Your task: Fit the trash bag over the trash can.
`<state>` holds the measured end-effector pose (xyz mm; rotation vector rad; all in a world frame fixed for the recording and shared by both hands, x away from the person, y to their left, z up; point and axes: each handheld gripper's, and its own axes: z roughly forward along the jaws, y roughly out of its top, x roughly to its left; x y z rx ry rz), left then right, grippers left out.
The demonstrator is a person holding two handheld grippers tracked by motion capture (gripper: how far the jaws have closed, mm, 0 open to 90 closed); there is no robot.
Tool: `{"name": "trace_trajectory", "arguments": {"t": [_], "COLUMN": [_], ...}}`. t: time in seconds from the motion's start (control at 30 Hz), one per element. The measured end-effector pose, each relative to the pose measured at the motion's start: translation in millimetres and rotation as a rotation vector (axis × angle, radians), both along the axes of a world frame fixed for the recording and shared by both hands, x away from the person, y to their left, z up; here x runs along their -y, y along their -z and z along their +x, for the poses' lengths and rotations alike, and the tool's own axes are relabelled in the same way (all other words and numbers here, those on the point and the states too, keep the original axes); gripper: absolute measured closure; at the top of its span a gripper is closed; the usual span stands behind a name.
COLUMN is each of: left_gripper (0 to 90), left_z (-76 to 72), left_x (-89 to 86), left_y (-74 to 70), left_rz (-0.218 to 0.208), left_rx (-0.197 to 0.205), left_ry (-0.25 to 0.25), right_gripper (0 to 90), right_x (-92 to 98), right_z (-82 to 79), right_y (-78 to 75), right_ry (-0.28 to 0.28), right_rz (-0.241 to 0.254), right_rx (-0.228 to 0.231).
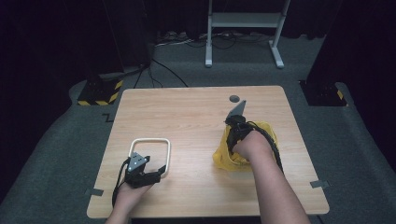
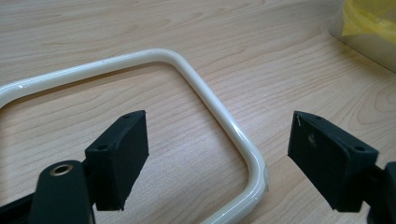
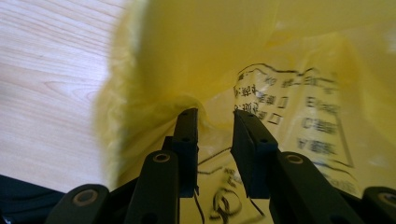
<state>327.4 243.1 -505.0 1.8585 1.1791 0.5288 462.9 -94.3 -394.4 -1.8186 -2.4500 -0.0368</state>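
Observation:
A cream rounded-rectangle frame (image 1: 149,140) lies flat on the wooden table (image 1: 187,112) at front left. My left gripper (image 1: 158,171) rests low by the frame's near right corner. In the left gripper view it (image 2: 217,140) stands wide open, its jaws on either side of the frame's bar (image 2: 140,57) without touching it. At right a crumpled yellow plastic bag (image 1: 268,133) with black print sits on the table. My right gripper (image 1: 232,140) tilts down into the bag's left edge. Its jaws (image 3: 215,116) stand close together with a narrow gap, and bag film (image 3: 289,60) bunches around them.
A round dark hole (image 1: 234,98) marks the table's far side behind the bag. Beyond the table are a white metal stand (image 1: 243,21), floor cables and black posts with yellow-striped bases (image 1: 100,93). Bare wood lies between the frame and the bag.

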Motion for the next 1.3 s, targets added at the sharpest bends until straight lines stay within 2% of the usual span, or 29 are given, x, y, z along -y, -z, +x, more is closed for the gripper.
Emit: {"name": "trace_trajectory", "arguments": {"t": [0.1, 0.2, 0.37, 0.5, 0.63, 0.73, 0.87, 1.03, 1.1, 1.2, 1.3], "left_gripper": [20.2, 20.1, 20.1, 20.2, 20.2, 20.4, 20.5, 20.6, 20.6, 20.6, 20.6], "left_z": [0.5, 0.6, 0.1, 0.3, 1.2, 0.9, 0.5, 0.5, 0.6, 0.0, -0.6], "left_x": [0.7, 1.5, 2.6, 2.8, 1.7, 1.6, 0.9, 0.7, 1.2, 2.3, 2.8], "left_y": [0.7, 0.8, 0.9, 1.2, 2.1, 2.2, 2.3, 2.8, 3.0, 2.2, 1.3], "left_rz": [0.002, 0.006, 0.012, 0.011, 0.008, 0.014, 0.014, 0.015, 0.014, 0.013, 0.013], "left_rx": [-0.003, -0.002, -0.007, -0.016, -0.024, -0.024, -0.024, -0.024, -0.028, -0.024, -0.021], "left_ry": [0.002, 0.001, 0.007, 0.01, 0.004, 0.004, 0.001, 0.004, 0.009, 0.009, 0.01], "right_gripper": [70.0, 66.6, 64.0, 64.9, 76.6, 79.0, 78.5, 76.7, 75.9, 74.8, 74.7], "right_x": [3.1, 5.1, 16.4, 23.5, 23.7, 21.7, 20.1, 19.3, 19.8, 23.2, 30.4], "right_z": [0.0, -0.4, 1.3, 8.1, 18.8, 30.5, 45.8, 51.2, 49.1, 44.9, 42.2], "right_y": [6.4, 2.0, -21.2, -33.3, -42.0, -46.8, -40.1, -5.0, 2.9, -5.0, -26.1], "right_ry": [0.0, -0.004, 0.013, 0.025, 0.016, 0.021, 0.051, 0.05, 0.043, 0.05, 0.059], "right_rz": [0.005, 0.003, -0.003, -0.025, -0.064, -0.084, -0.084, -0.11, -0.117, -0.103, -0.113], "right_rx": [-0.011, -0.001, 0.036, 0.061, 0.086, 0.113, 0.159, 0.128, 0.115, 0.116, 0.142]}}
